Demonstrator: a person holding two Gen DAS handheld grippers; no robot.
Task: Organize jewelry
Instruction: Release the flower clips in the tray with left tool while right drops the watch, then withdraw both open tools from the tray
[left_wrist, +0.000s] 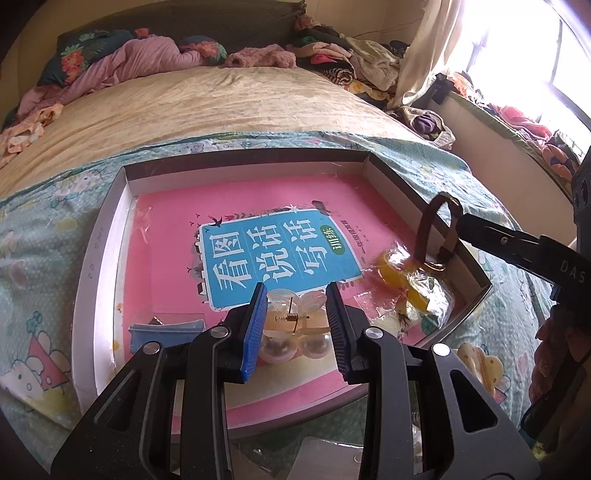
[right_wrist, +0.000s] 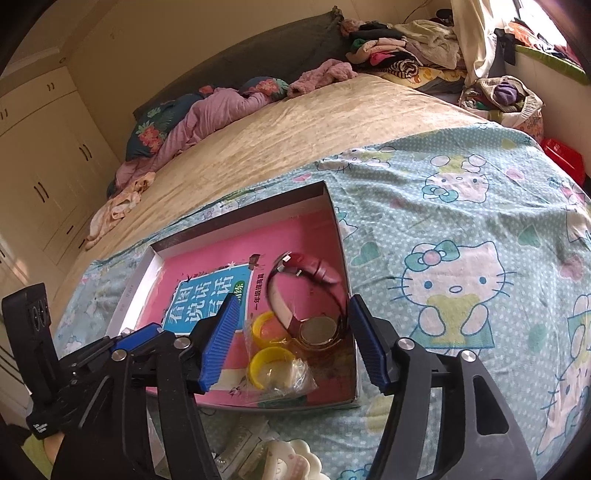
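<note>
Jewelry lies gathered in a shallow white cardboard box (left_wrist: 110, 229) set on the bed (right_wrist: 443, 221), on a Hello Kitty sheet. A pink workbook (left_wrist: 240, 206) with a blue title panel covers the box floor.

The left tool (left_wrist: 295, 325) is clamped narrow on a clear hair claw clip (left_wrist: 295, 317) with pearl beads and a small spring, held above the near part of the box. Just left of it, a small blue pouch (left_wrist: 166, 326) in clear wrap lies on the workbook.

The right tool (right_wrist: 291, 339) stands fairly wide over the box's right near corner, and its pads press on nothing. A red-strapped wristwatch (right_wrist: 314, 328) sits between them, its round face resting on the box floor by the right wall and its strap looping upward. Touching the watch on its left is a clear plastic bag (right_wrist: 284, 380) holding yellow rings (right_wrist: 269, 362).

Outside the box, near its front edge, a cream flower-shaped piece (right_wrist: 291, 458) lies on the sheet. Heaped clothes (right_wrist: 388, 48) crowd the far end of the bed.
</note>
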